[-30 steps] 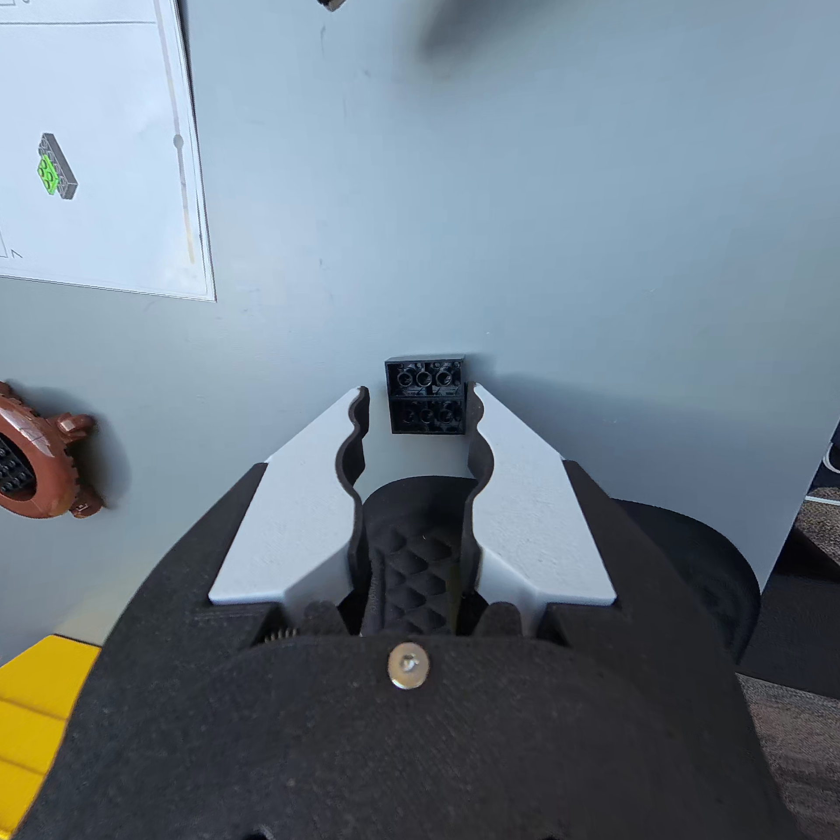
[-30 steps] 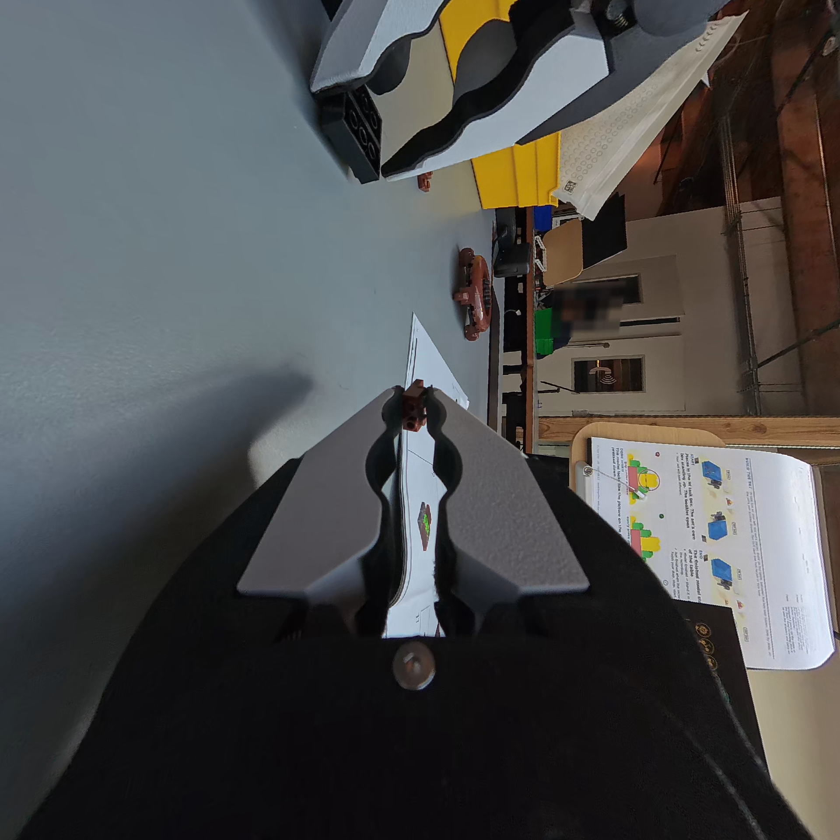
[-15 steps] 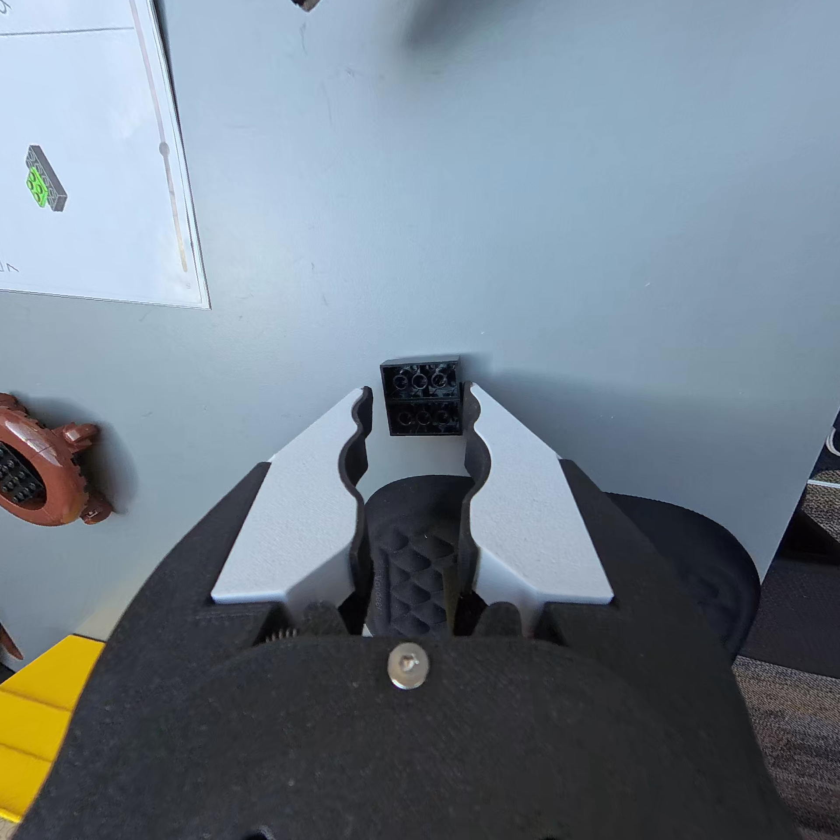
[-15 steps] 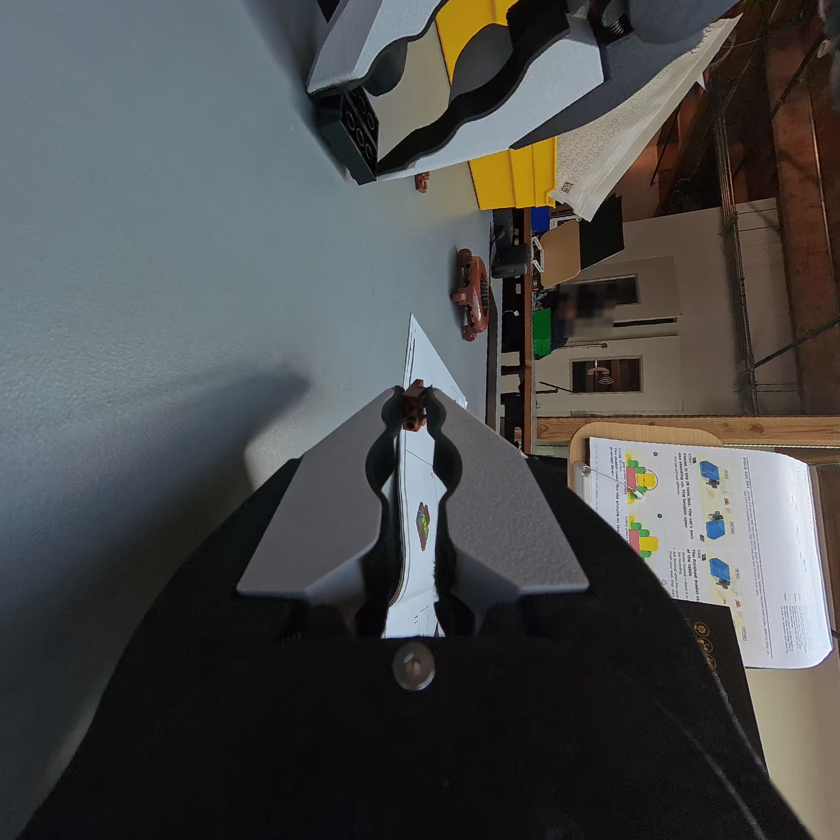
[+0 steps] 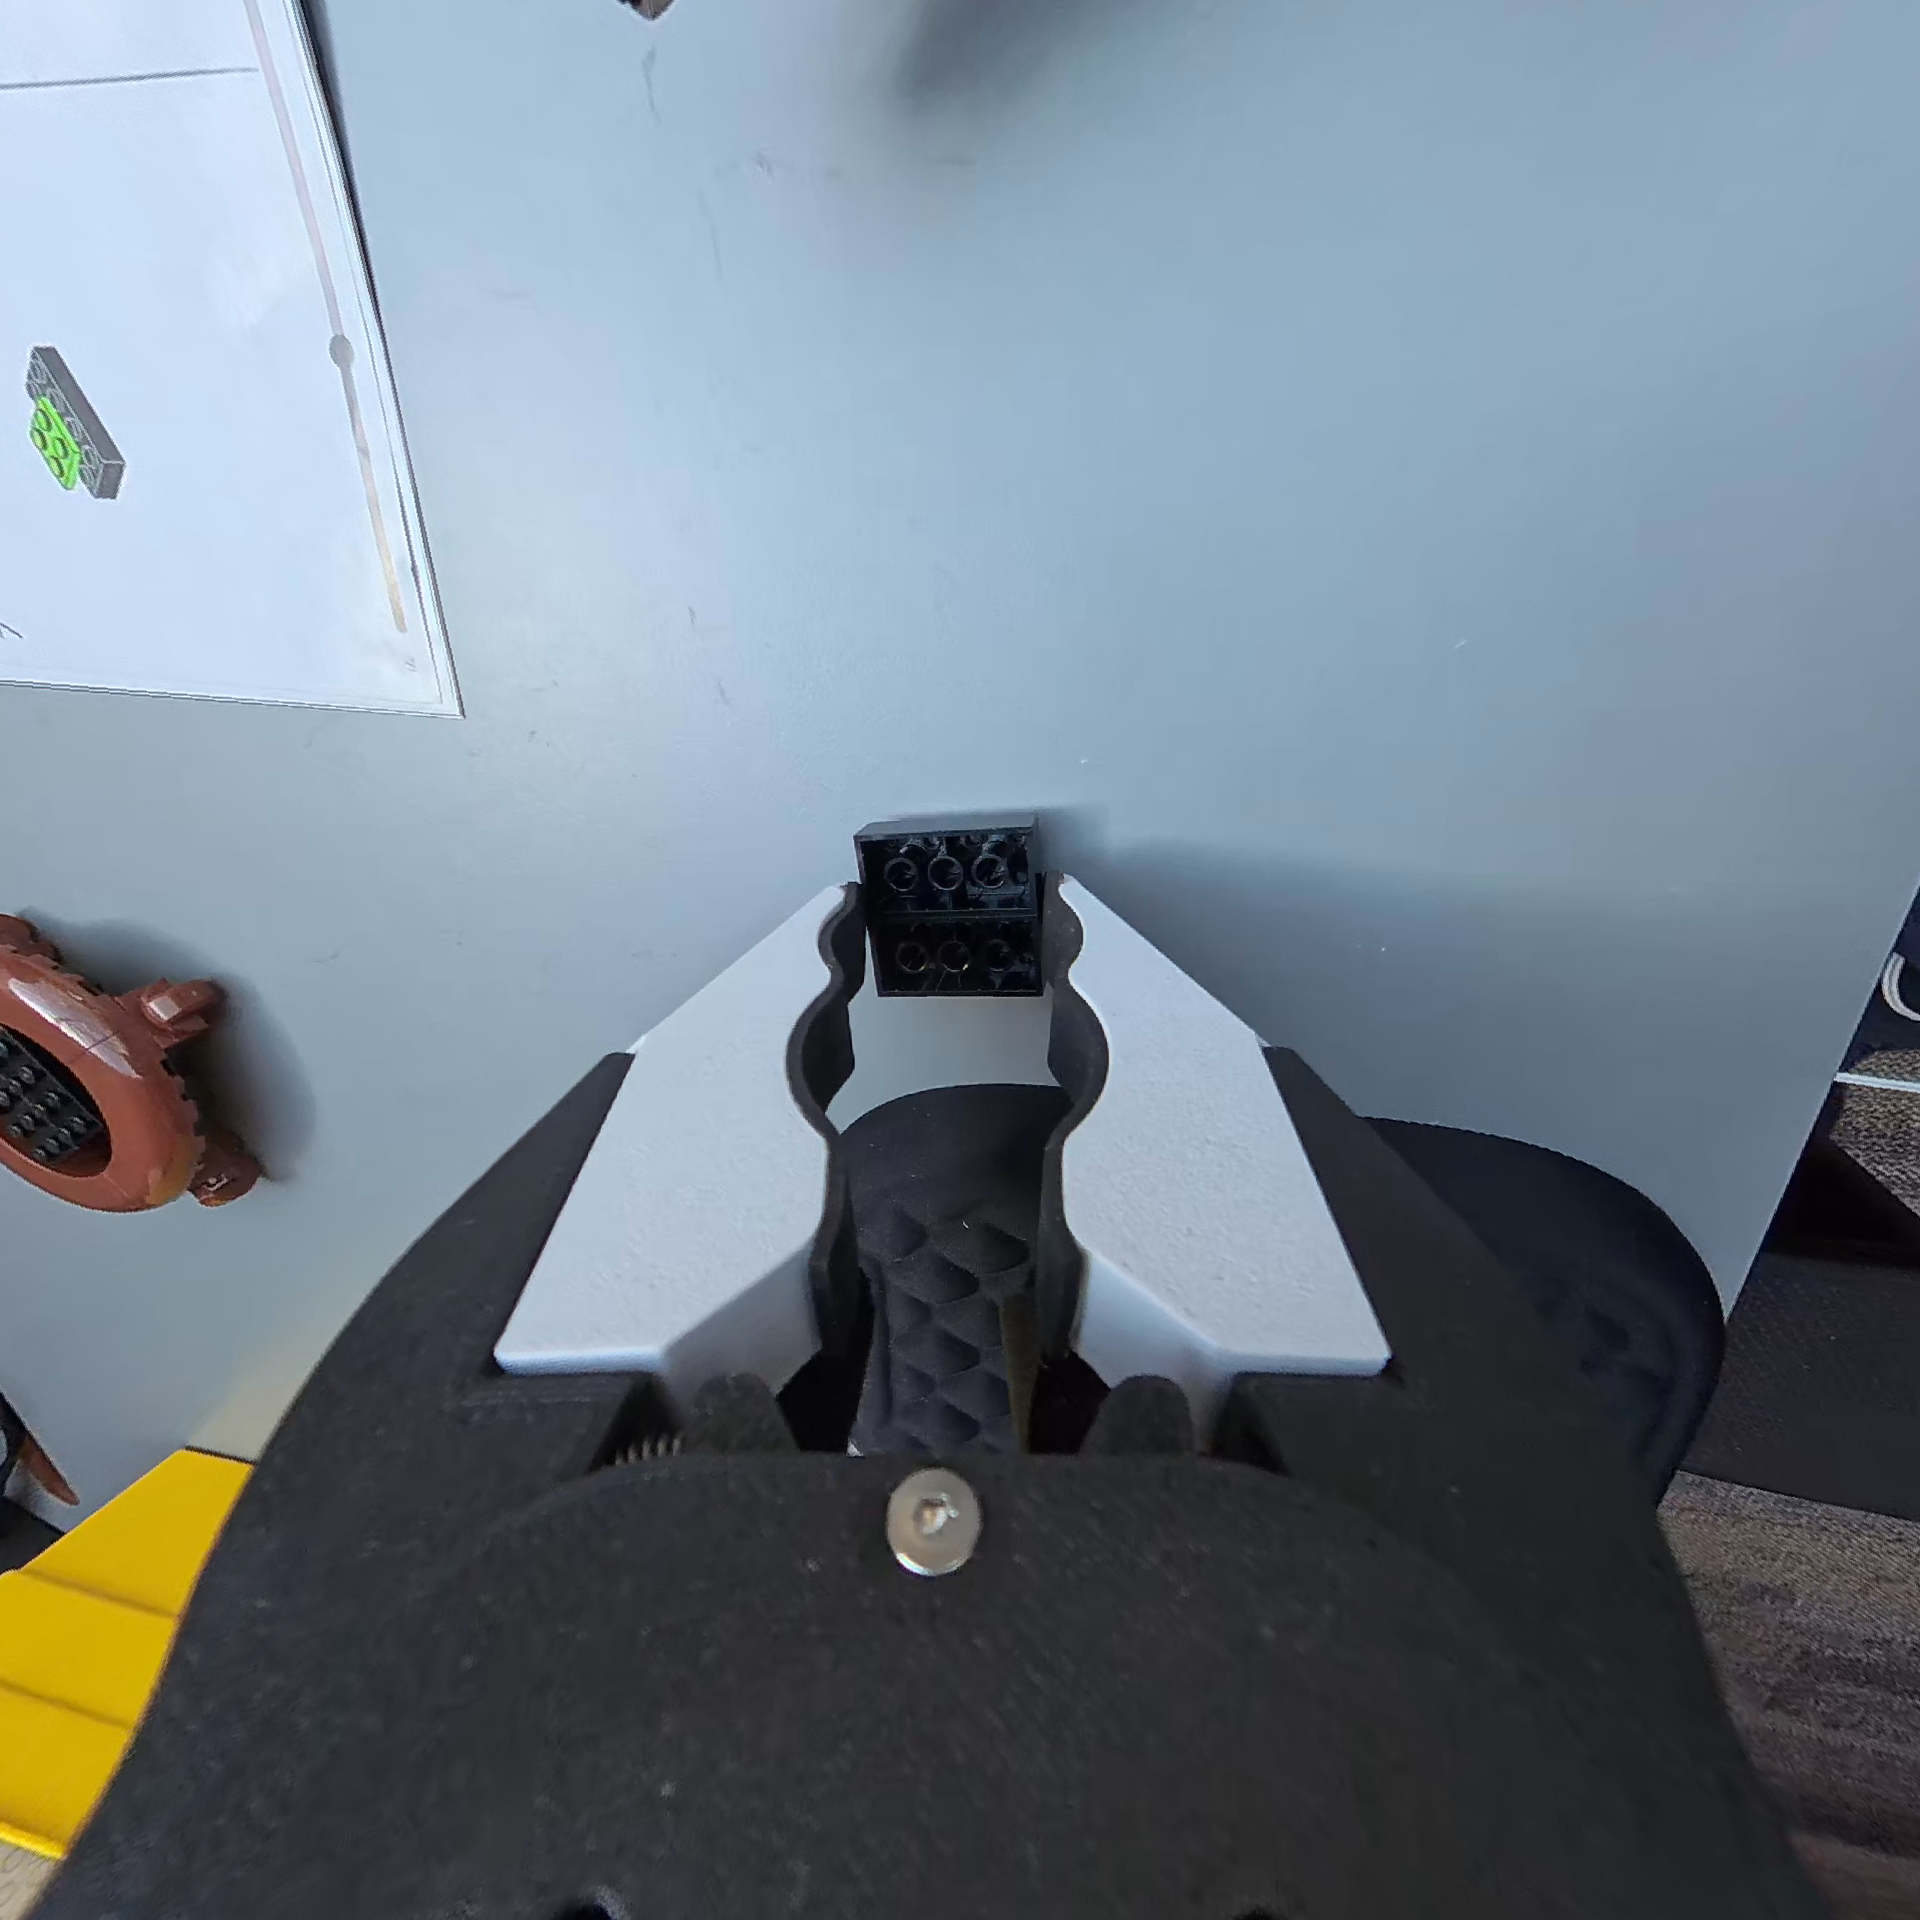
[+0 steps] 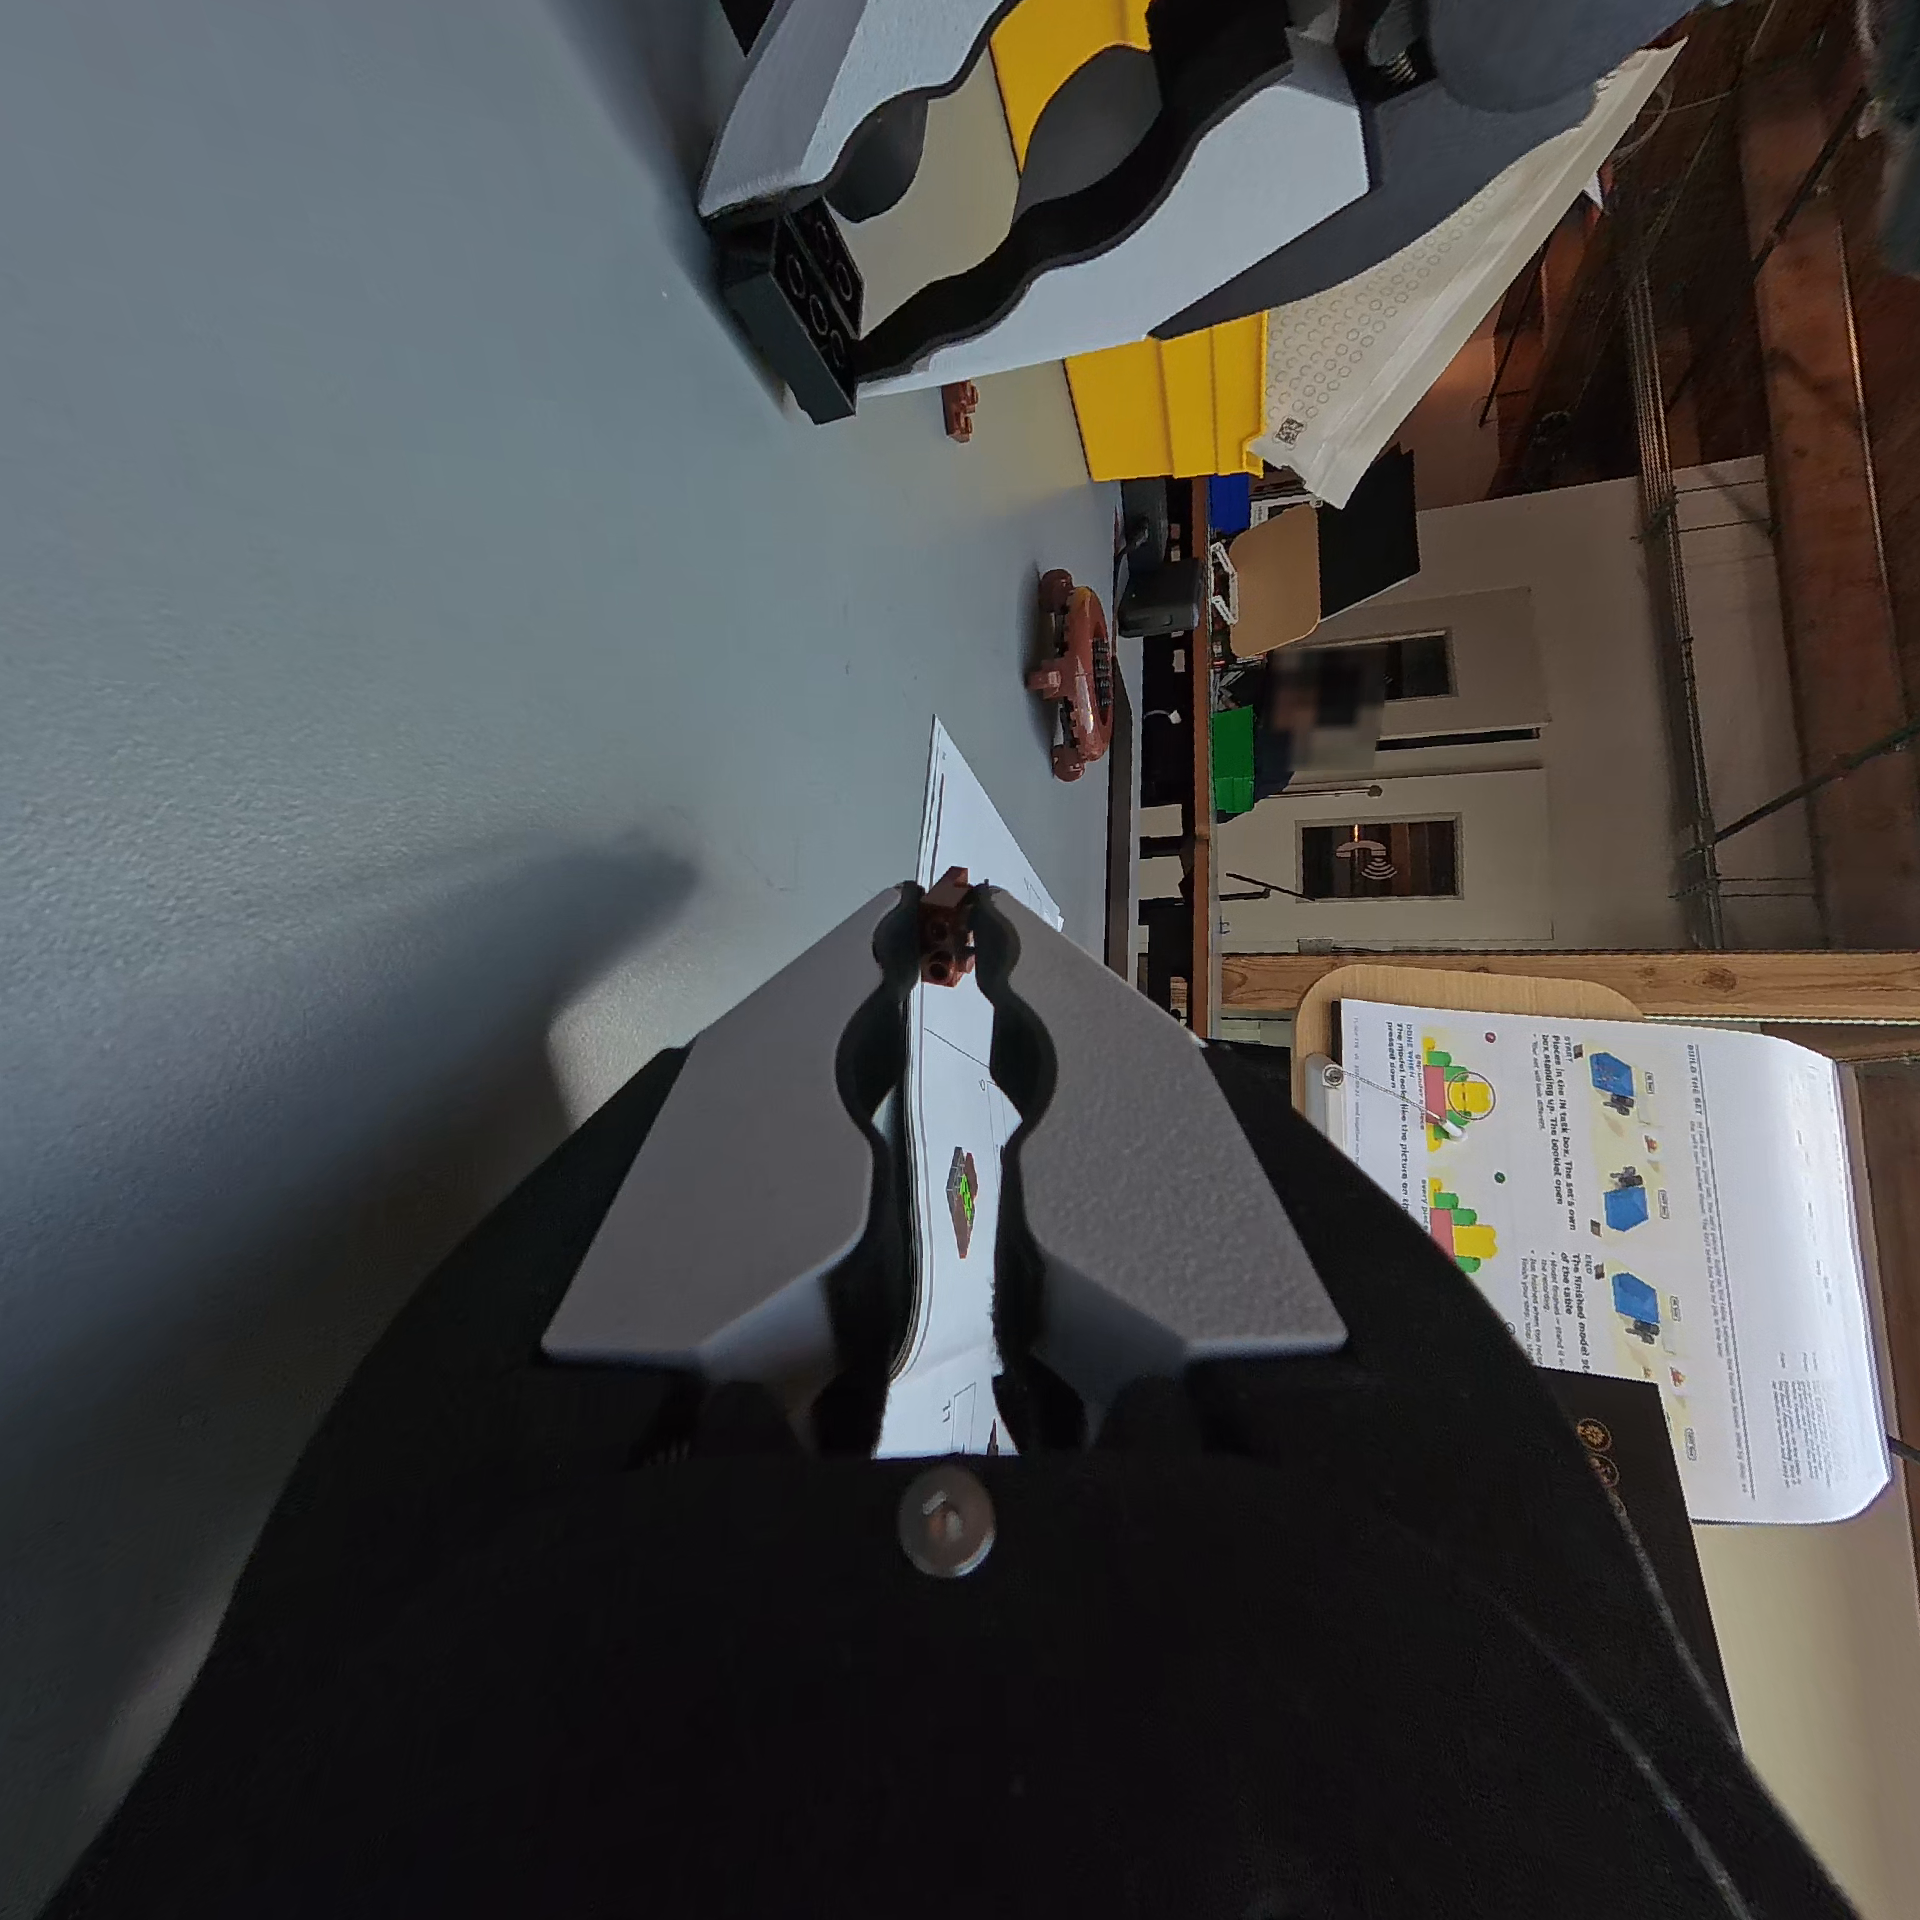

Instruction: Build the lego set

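Observation:
A black brick stack (image 5: 951, 914), two bricks with their hollow undersides facing me, rests on the grey table (image 5: 1247, 520). My left gripper (image 5: 951, 904) has its fingertips pressed against both sides of the stack. In the right wrist view the same stack (image 6: 800, 301) sits at the top, on the table, with the left gripper's fingers (image 6: 831, 104) around it. My right gripper (image 6: 945, 925) is shut on a small brown piece (image 6: 945, 935) and holds it above the table, well apart from the stack.
A round brown assembly (image 5: 62, 1091) (image 6: 1075, 675) lies left of the stack. An instruction sheet (image 5: 208, 364) (image 6: 966, 1143) lies flat. A yellow box (image 5: 73, 1621) (image 6: 1174, 405), a loose brown piece (image 6: 961, 410) and a clipboard with a printed page (image 6: 1610, 1247) are nearby. The table edge is at the right (image 5: 1829, 1039). One gripper's finger ends stand about 11 cm off the other's. About 20 cm separates my left fingertips from the round brown assembly (image 5: 62, 1091).
My left gripper's jaws have narrowed from a gap beside the black stack to touching both its sides. The right gripper and its brown piece have hardly moved.

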Action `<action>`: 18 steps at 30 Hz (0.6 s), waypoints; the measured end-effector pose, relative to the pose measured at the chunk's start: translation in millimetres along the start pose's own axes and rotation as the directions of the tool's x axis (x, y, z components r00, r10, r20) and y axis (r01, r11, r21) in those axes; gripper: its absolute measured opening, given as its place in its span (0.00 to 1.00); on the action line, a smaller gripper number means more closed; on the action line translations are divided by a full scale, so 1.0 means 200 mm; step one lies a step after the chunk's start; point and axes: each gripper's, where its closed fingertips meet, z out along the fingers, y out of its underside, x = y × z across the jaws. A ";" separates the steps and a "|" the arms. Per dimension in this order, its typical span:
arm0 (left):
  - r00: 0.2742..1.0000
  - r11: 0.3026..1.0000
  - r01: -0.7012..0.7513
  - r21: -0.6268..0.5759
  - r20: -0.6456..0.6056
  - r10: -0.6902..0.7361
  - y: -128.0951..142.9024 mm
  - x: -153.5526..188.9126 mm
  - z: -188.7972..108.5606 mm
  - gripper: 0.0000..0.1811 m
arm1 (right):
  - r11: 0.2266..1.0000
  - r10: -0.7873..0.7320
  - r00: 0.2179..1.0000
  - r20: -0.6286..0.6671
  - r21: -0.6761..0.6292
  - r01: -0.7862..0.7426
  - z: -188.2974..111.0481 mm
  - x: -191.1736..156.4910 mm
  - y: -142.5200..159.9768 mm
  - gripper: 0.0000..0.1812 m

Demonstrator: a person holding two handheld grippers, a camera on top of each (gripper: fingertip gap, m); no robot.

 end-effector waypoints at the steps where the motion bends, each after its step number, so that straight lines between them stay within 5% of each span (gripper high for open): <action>1: 1.000 1.000 -0.004 -0.001 0.003 0.004 0.00 0.00 0.00 0.18 | 1.000 0.001 1.000 0.000 0.000 -0.001 0.00 0.00 0.00 0.05; 7: 0.999 0.999 0.008 0.031 0.042 -0.010 -0.01 -0.03 -0.02 0.18 | 1.000 0.005 1.000 0.014 0.005 -0.005 0.00 -0.01 0.00 0.05; 12: 0.981 0.947 0.180 0.267 0.023 -0.193 -0.09 -0.12 -0.14 0.18 | 0.998 0.059 0.997 0.054 0.025 -0.061 -0.01 -0.02 -0.01 0.05; 15: 0.924 0.767 0.372 0.523 -0.128 -0.360 -0.17 -0.18 -0.27 0.17 | 0.995 0.096 0.989 0.116 0.028 -0.100 -0.01 -0.05 -0.03 0.05; 18: 0.828 0.432 0.553 0.713 -0.410 -0.382 -0.25 -0.19 -0.46 0.17 | 0.994 0.102 0.984 0.147 0.030 -0.108 -0.01 -0.07 -0.05 0.05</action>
